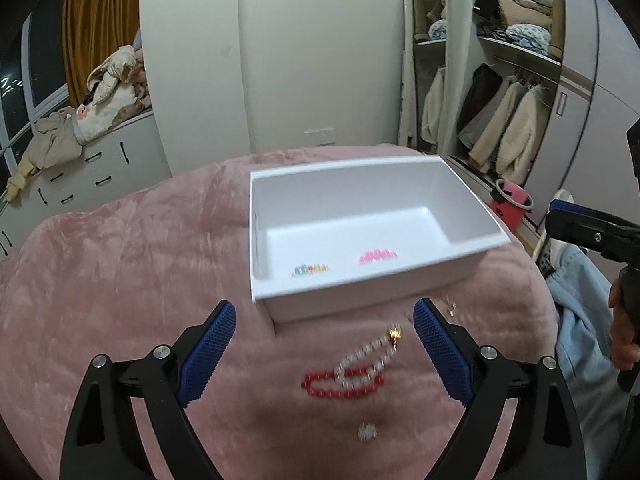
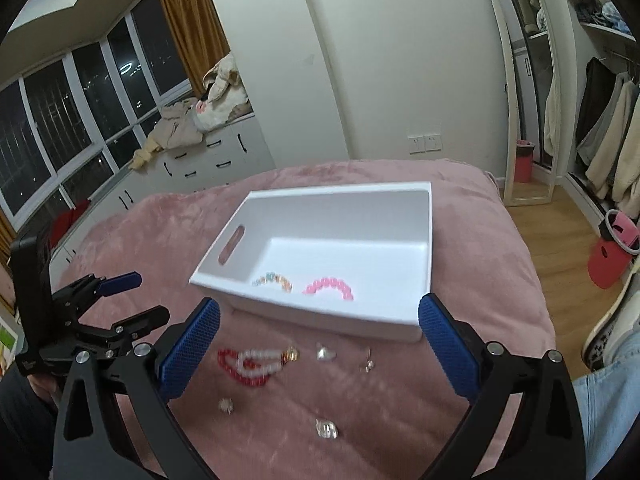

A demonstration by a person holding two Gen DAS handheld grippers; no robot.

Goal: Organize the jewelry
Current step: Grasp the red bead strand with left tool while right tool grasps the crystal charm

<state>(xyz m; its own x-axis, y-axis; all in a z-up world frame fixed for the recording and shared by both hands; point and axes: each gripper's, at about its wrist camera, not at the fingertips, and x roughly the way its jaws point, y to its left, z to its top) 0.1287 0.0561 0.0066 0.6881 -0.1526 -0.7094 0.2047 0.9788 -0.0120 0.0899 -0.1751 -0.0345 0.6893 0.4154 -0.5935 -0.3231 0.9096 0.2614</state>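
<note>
A white box [image 1: 280, 308] [image 2: 320, 312] stands on the pink blanket. Inside lie a pastel bead bracelet [image 1: 310, 270] [image 2: 274, 280] and a pink bead bracelet [image 1: 378, 257] [image 2: 330, 286]. In front of the box a red bead bracelet [image 1: 340, 390] [image 2: 240, 374] lies under a white pearl bracelet [image 1: 368, 356] [image 2: 260, 360] with a gold clasp. My left gripper [image 1: 324, 320] is open and empty above them; it also shows in the right wrist view [image 2: 148, 294]. My right gripper [image 2: 320, 314] is open and empty. Small clear and gold pieces [image 2: 326, 352] [image 2: 366, 362] [image 2: 226, 405] [image 2: 326, 429] lie scattered nearby.
The pink blanket [image 1: 120, 280] [image 2: 480, 240] covers the bed. White drawers with piled clothes [image 1: 80, 160] stand at the left, a mirror [image 1: 426, 60] and an open wardrobe [image 1: 516, 80] at the right. A person's jeans-clad leg [image 2: 608, 400] is at the right edge.
</note>
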